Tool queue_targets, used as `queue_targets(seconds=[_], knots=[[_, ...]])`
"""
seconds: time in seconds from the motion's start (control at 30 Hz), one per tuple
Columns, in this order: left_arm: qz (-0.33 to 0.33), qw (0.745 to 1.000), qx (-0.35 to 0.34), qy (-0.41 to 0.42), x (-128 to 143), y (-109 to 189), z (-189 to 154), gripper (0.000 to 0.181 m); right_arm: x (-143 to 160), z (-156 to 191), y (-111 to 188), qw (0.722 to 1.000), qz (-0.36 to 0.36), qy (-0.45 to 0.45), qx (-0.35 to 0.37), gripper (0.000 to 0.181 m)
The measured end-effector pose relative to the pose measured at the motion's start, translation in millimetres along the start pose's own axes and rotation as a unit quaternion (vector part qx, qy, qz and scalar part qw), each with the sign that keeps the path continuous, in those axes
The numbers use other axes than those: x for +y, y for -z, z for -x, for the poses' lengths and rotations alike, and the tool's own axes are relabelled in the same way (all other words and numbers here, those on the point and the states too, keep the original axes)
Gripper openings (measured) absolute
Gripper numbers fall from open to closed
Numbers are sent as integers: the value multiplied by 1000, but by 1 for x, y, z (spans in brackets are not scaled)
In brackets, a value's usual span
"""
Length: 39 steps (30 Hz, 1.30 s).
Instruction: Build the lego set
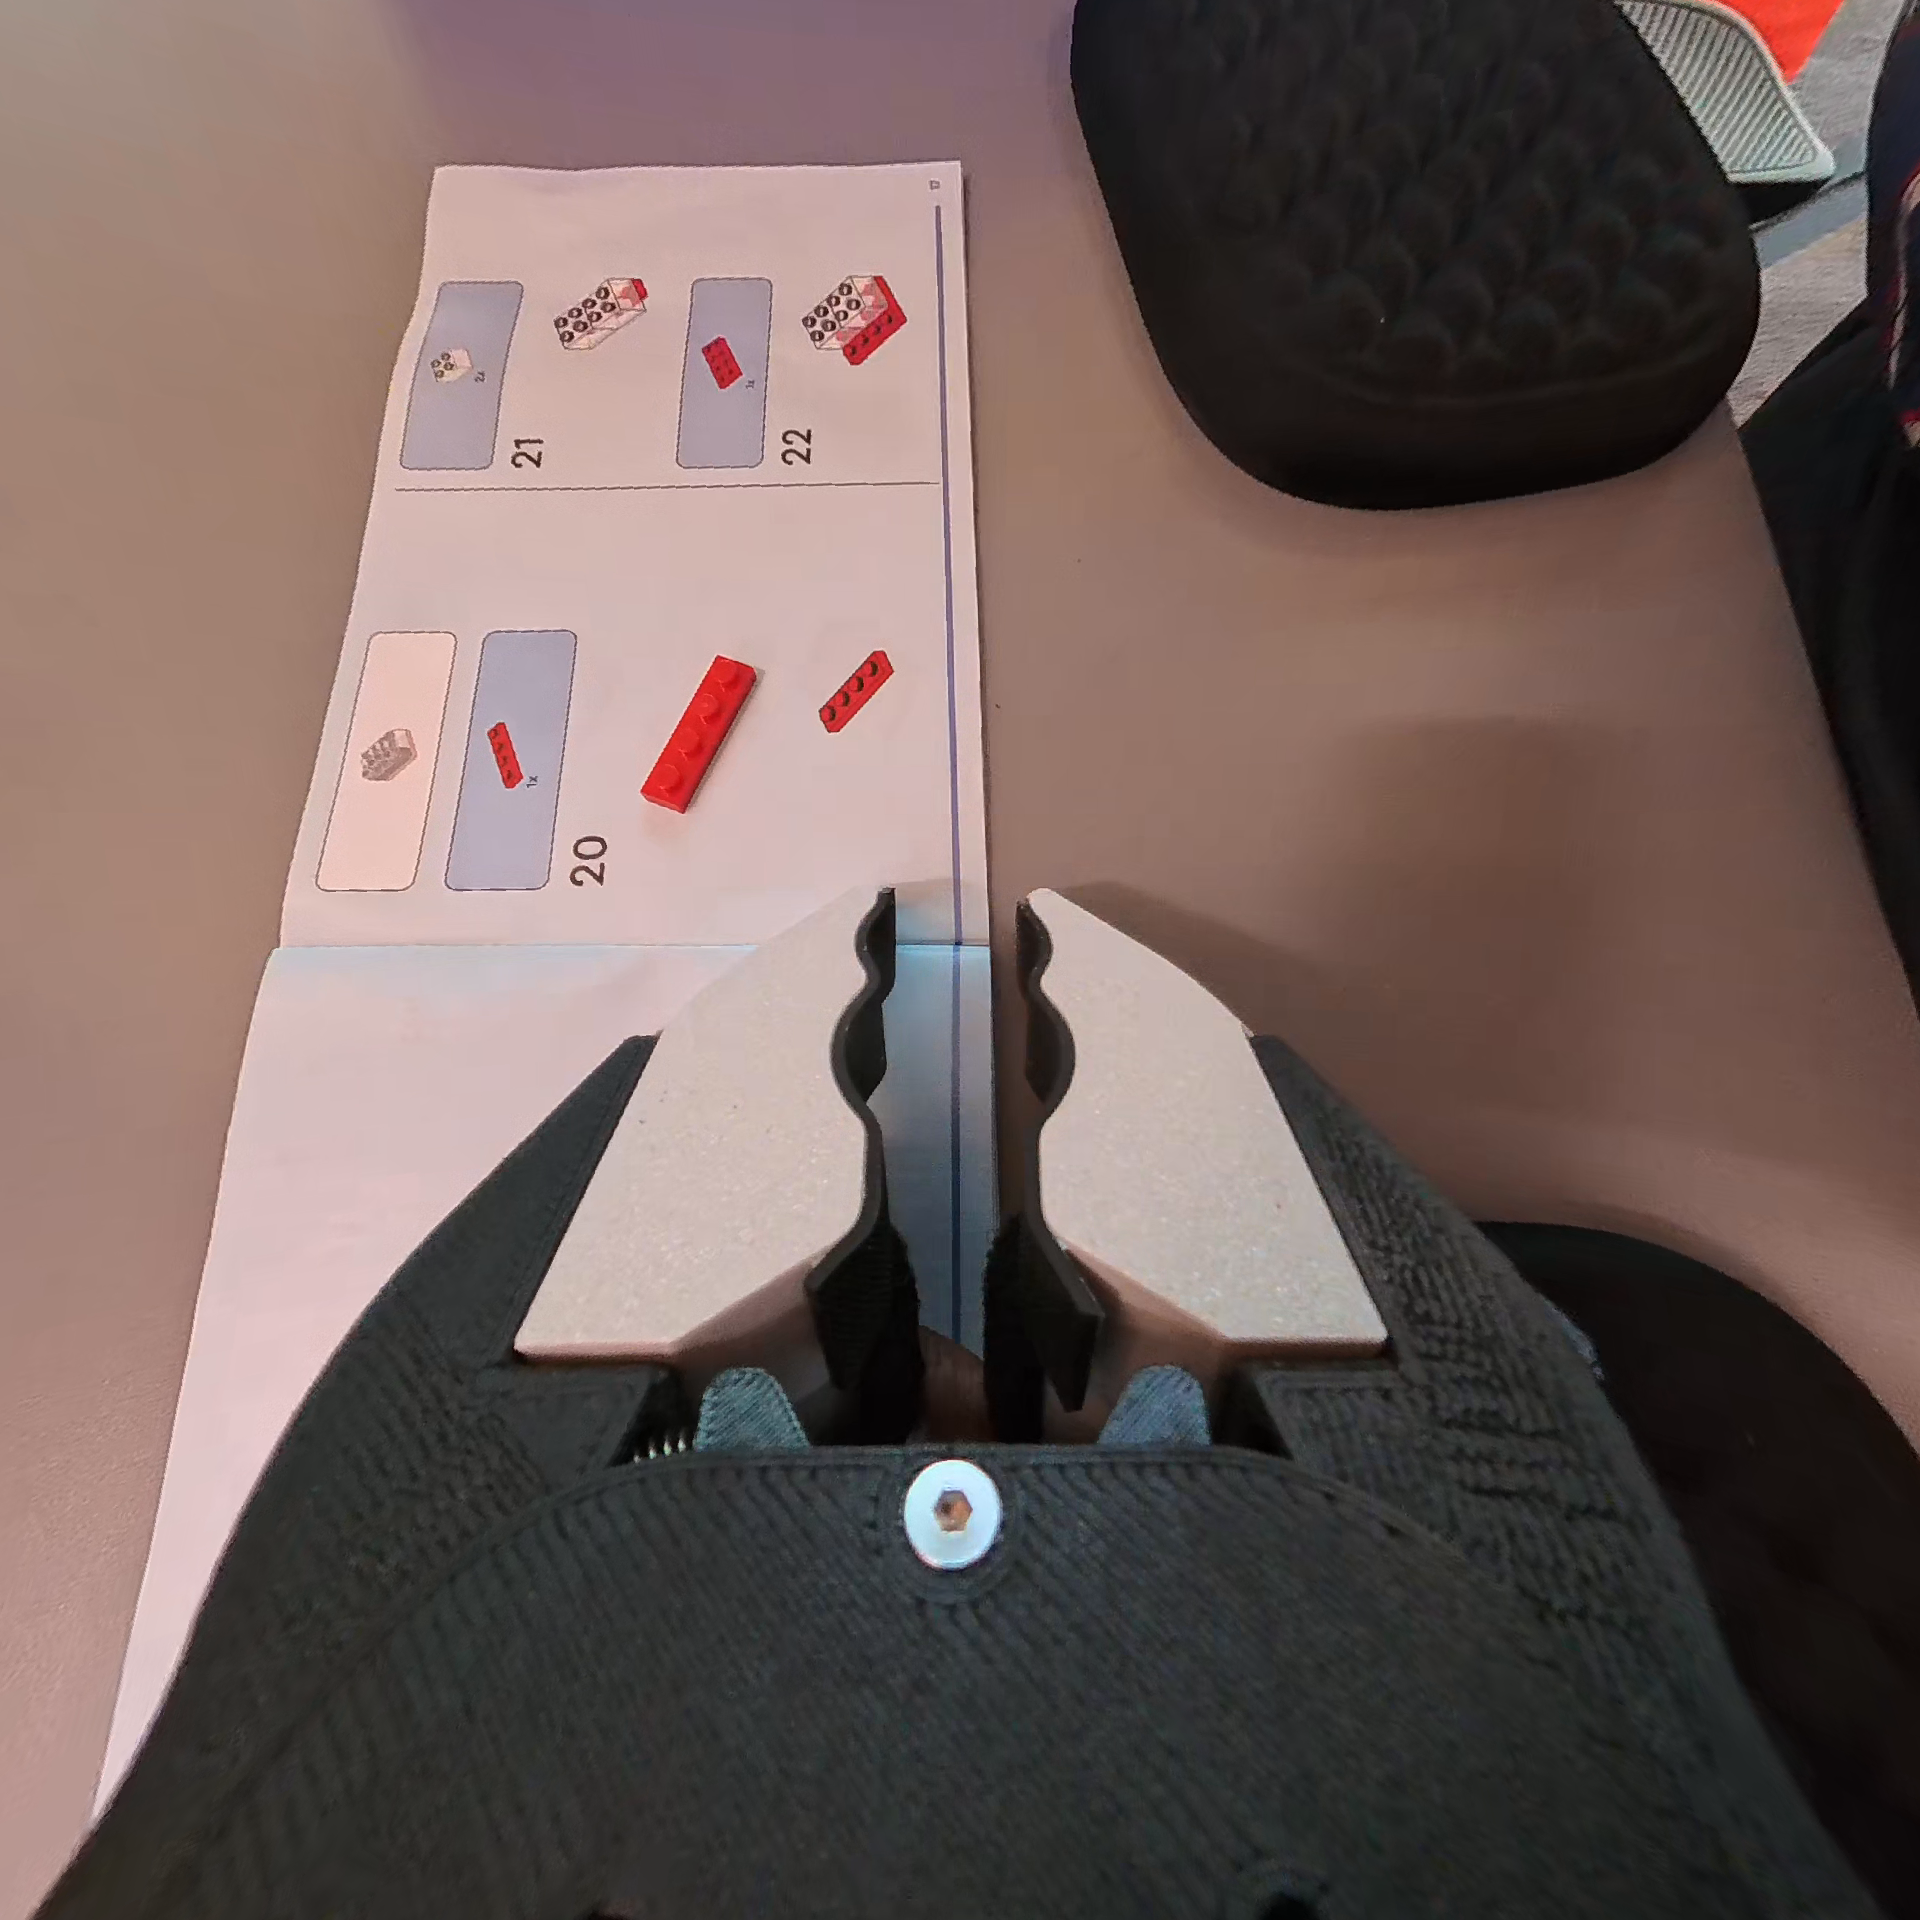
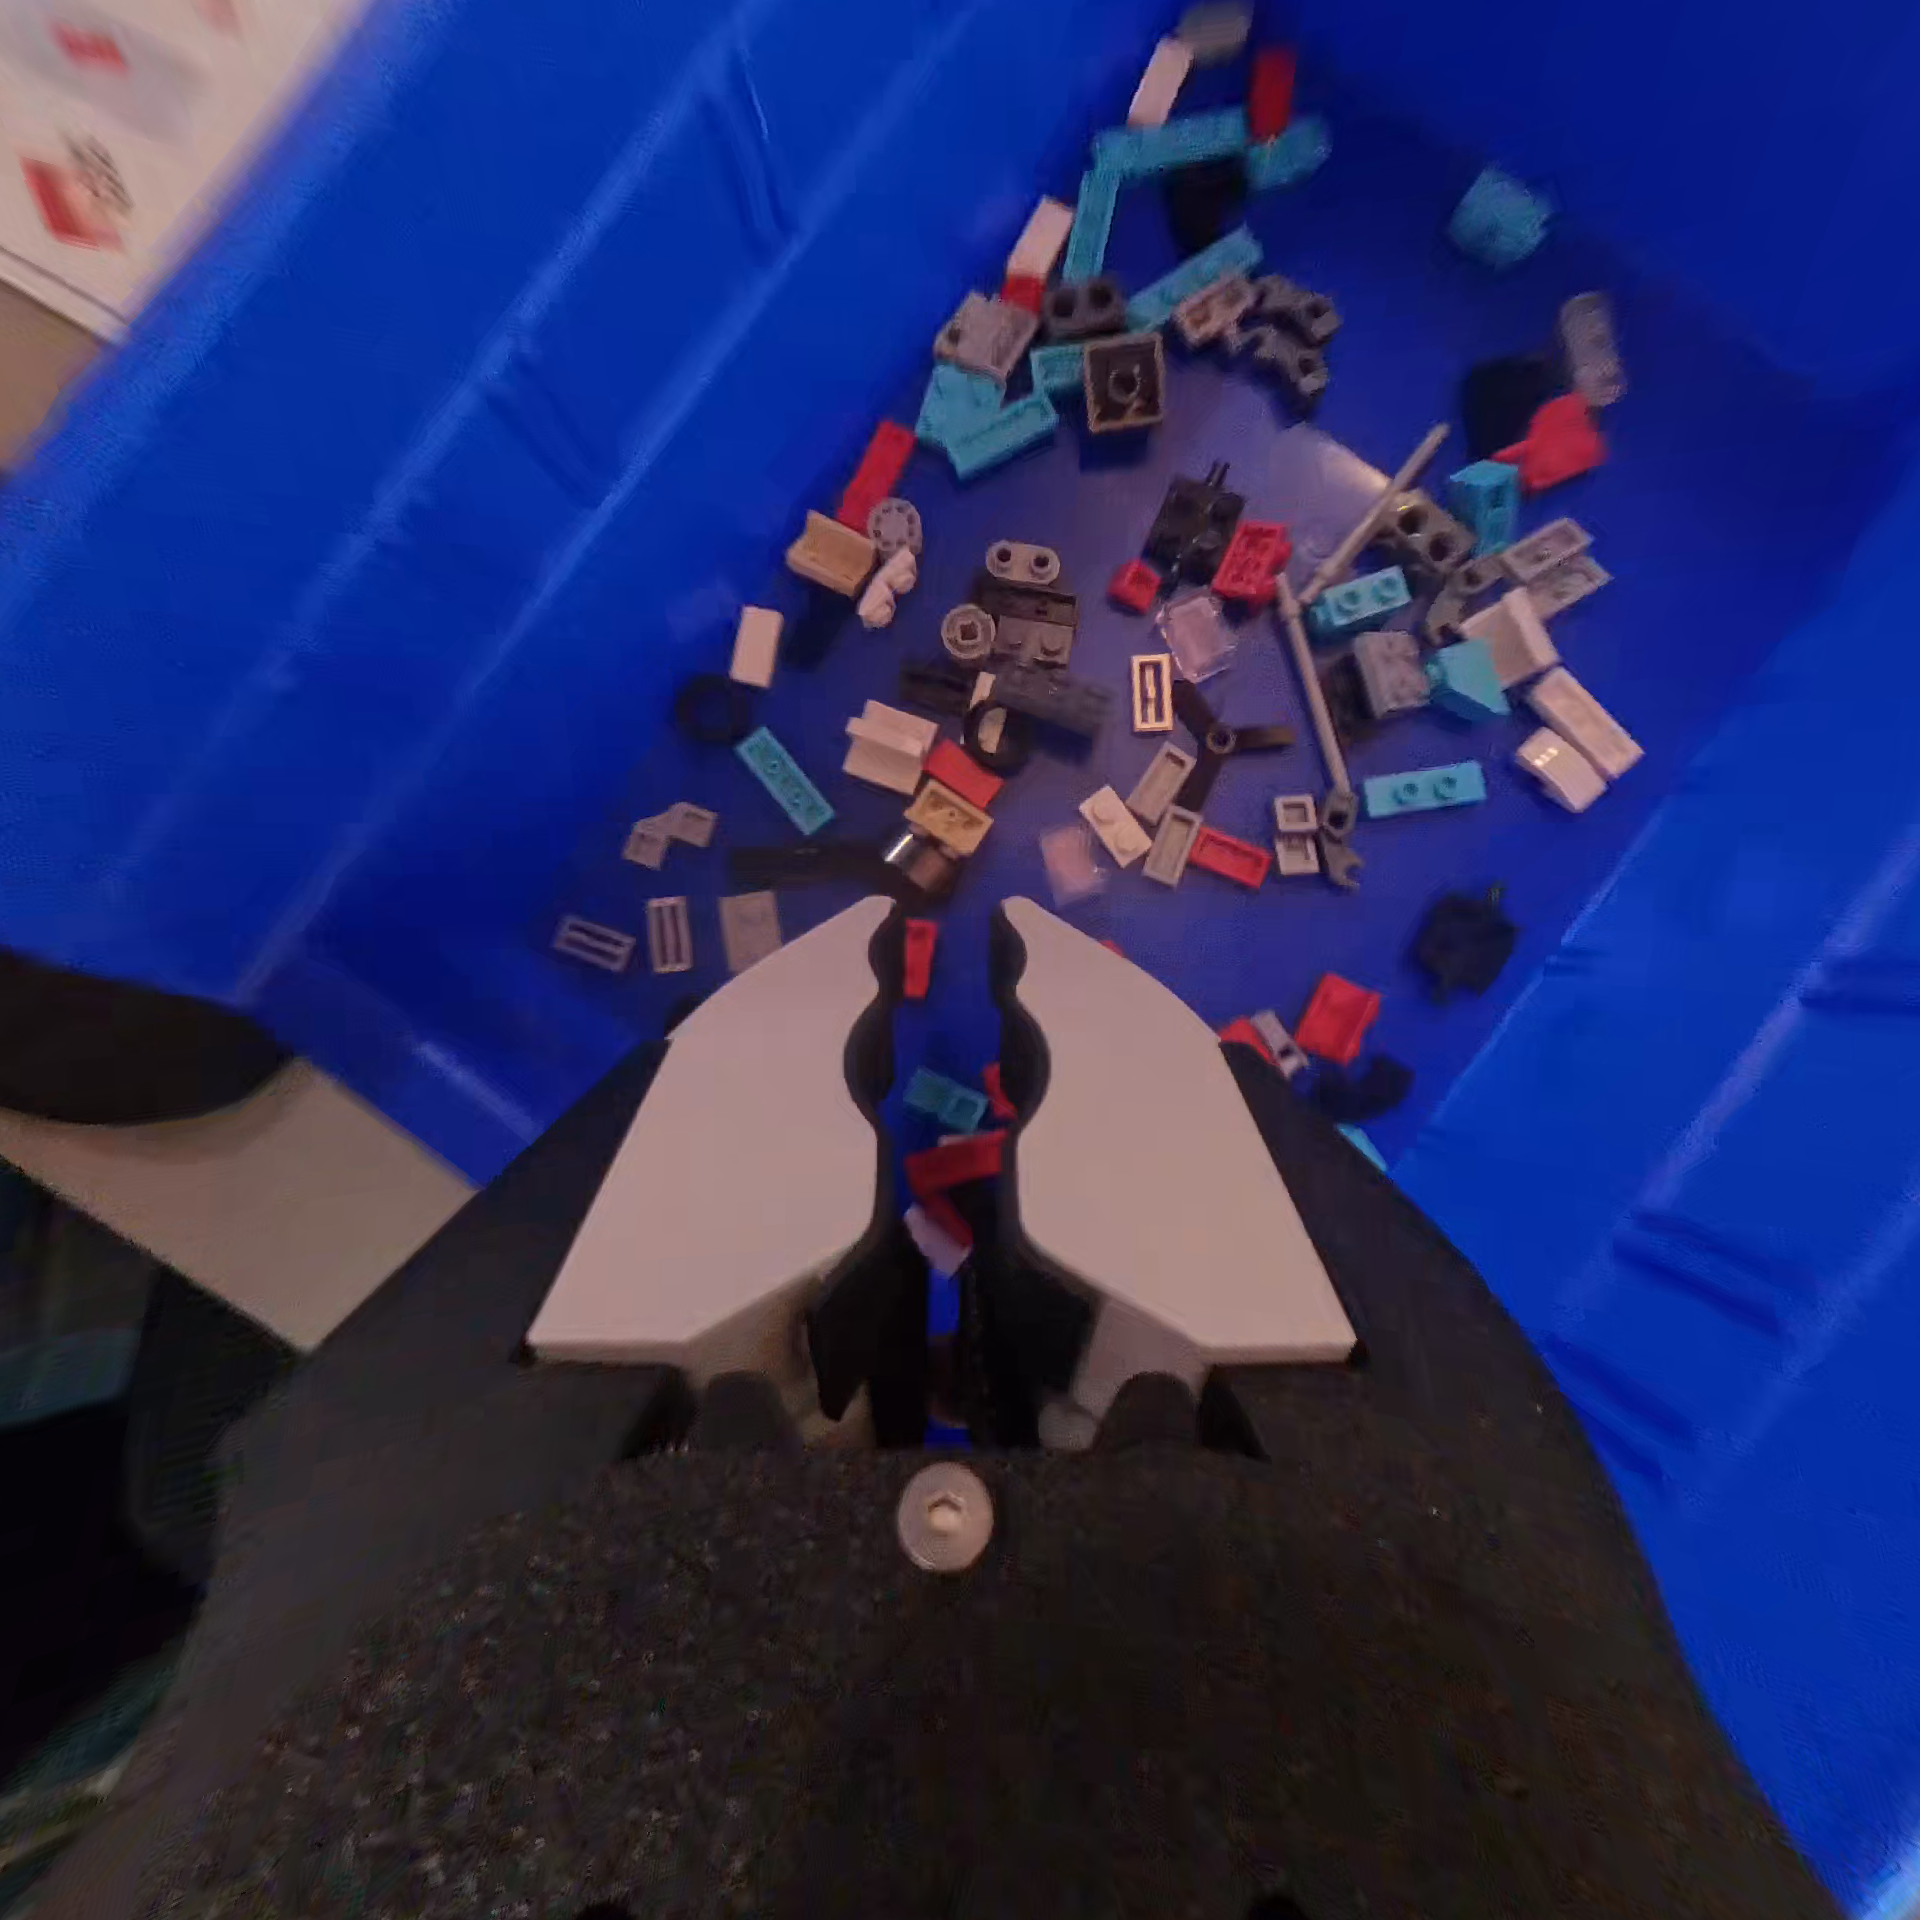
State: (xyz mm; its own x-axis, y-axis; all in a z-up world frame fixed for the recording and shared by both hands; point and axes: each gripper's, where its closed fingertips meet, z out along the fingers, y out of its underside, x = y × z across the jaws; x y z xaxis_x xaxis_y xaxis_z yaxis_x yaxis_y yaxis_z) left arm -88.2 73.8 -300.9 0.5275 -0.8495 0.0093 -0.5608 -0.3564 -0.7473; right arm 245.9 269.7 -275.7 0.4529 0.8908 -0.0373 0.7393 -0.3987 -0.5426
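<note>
A red one-by-four plate lies on the white instruction sheet on the grey-brown table. My left gripper hovers over the sheet's right edge, just below and to the right of the plate, open and empty. My right gripper is open and empty above a blue bin holding several loose bricks in red, teal, grey, white and black. A small red piece lies on the bin floor between its fingertips.
A black textured pad lies on the table at the upper right of the left wrist view. A dark sleeve or lap shows along the right edge. A corner of the instruction sheet shows beyond the bin's left wall. The grippers' ends are close to 40 cm from one another. To the red one-by-four plate: left tips about 5 cm, right tips about 35 cm.
</note>
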Motion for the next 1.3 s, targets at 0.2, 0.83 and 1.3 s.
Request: queue_targets(seconds=[0.2,0.83,1.3], knots=[[2,1000,-18,-14,0,0,1,22,4,-17,-19,998,55,16,35,18],[1,1000,-15,-11,0,1,-1,23,-7,-14,-17,994,51,76,57,12],[1,1000,-15,-7,0,1,0,21,-97,25,108,719,-200,481,460,12]])
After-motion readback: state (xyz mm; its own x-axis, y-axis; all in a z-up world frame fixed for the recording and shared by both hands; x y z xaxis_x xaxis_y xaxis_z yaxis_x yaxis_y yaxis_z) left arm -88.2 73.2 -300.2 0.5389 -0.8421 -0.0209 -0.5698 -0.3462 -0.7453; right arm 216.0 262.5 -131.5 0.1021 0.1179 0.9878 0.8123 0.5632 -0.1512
